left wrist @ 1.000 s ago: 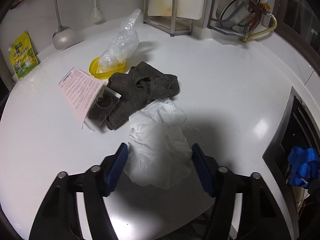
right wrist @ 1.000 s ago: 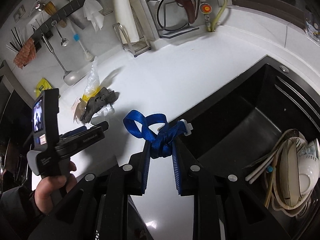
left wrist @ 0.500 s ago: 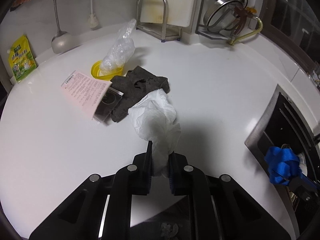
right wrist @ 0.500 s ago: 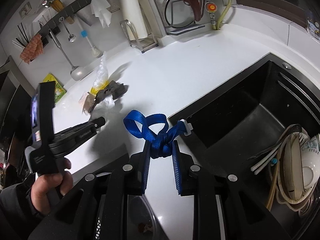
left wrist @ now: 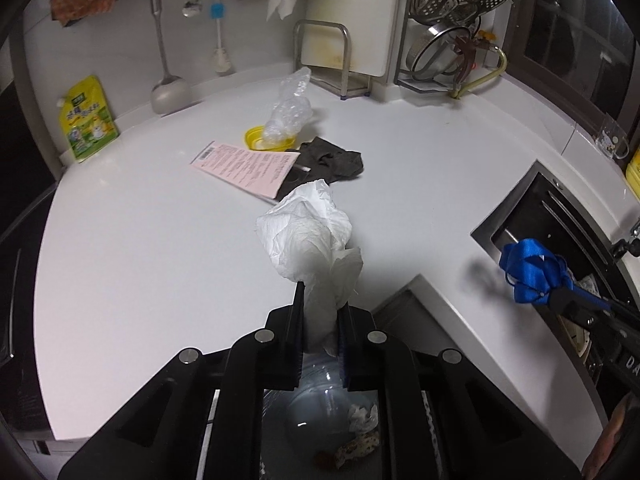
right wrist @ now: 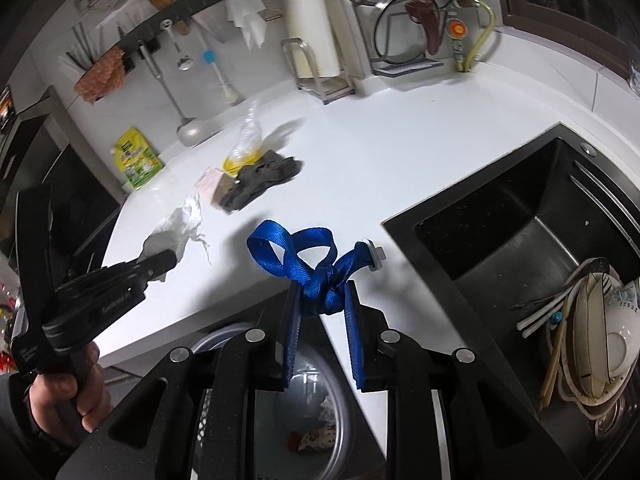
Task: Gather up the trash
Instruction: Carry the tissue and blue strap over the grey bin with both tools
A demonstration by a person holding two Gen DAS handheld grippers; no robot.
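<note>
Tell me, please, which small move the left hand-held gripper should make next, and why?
Probably open and release. The left hand-held gripper is shut on the crumpled white paper towel, lifted off the counter, and the trash bin with scraps shows directly below its fingers.

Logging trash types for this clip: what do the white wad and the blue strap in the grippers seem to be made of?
White wad: soft tissue or paper towel, matte, crumpled with fine creases and a torn edge. Blue strap: woven webbing, probably nylon or polyester, slight sheen, flat ribbed band knotted into loops.
</note>
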